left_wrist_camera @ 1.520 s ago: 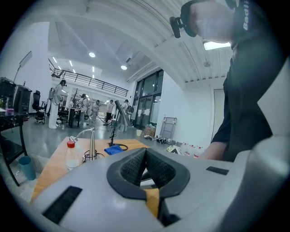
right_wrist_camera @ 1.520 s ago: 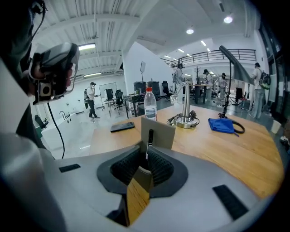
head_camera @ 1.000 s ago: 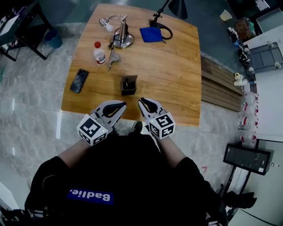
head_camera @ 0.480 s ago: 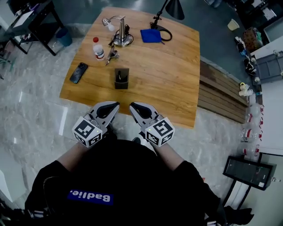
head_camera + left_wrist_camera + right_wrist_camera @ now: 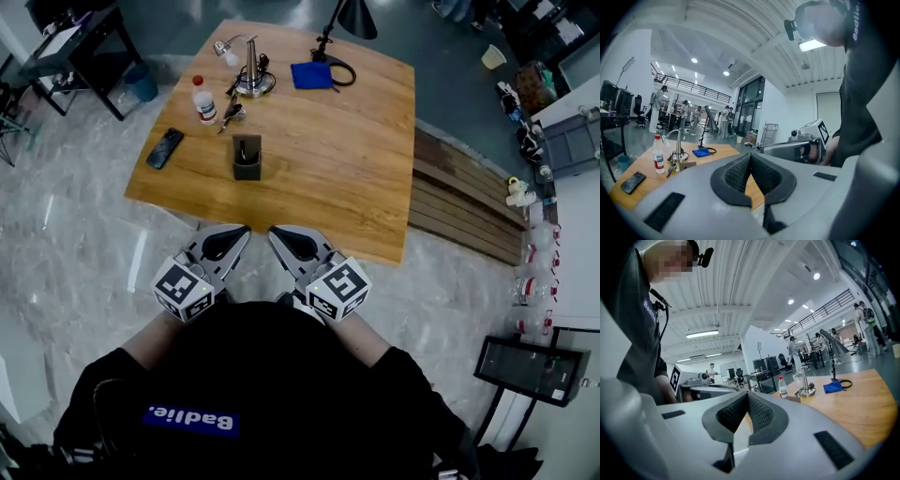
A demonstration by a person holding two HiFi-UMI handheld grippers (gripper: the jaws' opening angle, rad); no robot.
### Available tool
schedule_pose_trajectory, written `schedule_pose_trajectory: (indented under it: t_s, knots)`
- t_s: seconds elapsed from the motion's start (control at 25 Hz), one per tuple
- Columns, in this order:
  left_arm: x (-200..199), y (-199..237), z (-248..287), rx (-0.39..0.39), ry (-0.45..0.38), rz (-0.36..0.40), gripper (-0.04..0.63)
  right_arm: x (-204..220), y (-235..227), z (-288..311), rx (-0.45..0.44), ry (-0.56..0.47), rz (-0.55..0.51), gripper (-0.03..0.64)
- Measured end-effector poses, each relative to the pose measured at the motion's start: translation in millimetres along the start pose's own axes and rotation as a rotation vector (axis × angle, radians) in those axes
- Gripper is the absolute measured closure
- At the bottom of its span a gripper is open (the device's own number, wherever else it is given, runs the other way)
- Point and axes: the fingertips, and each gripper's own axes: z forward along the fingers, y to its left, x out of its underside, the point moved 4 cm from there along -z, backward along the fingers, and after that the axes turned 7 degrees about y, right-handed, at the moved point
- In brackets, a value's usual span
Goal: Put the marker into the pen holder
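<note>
A dark square pen holder (image 5: 247,157) stands upright on the wooden table (image 5: 337,159), left of the middle, with a dark marker (image 5: 244,147) sticking up inside it. Both grippers hang close to my body, off the table's near edge and well short of the holder. The left gripper (image 5: 233,232) is shut and its pads (image 5: 740,171) meet with nothing between them. The right gripper (image 5: 280,233) is also shut and empty, its pads (image 5: 759,413) touching. The holder shows small and far in the left gripper view (image 5: 687,165) and the right gripper view (image 5: 792,399).
On the table's far-left part lie a black phone (image 5: 165,148), a water bottle (image 5: 202,98), keys (image 5: 230,114), a silver lamp (image 5: 249,77), a blue cloth (image 5: 309,75) and a black desk lamp (image 5: 339,28). A slatted bench (image 5: 459,192) runs along the table's right. Marble floor lies under the grippers.
I have backed away from the table: it and the holder have slid up and shrunk in the head view. Both grippers moved from over the near edge to over the floor, still shut.
</note>
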Motion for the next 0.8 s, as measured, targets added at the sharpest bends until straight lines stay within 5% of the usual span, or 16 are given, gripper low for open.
schedule_pose_trajectory:
  t_s: [0.8]
  knots:
    - [-1.2,-2.8,-24.5,0.101,-0.003,0.044,0.586,-0.2,27.6,13.7,0.073,0.008,0.010,0.611]
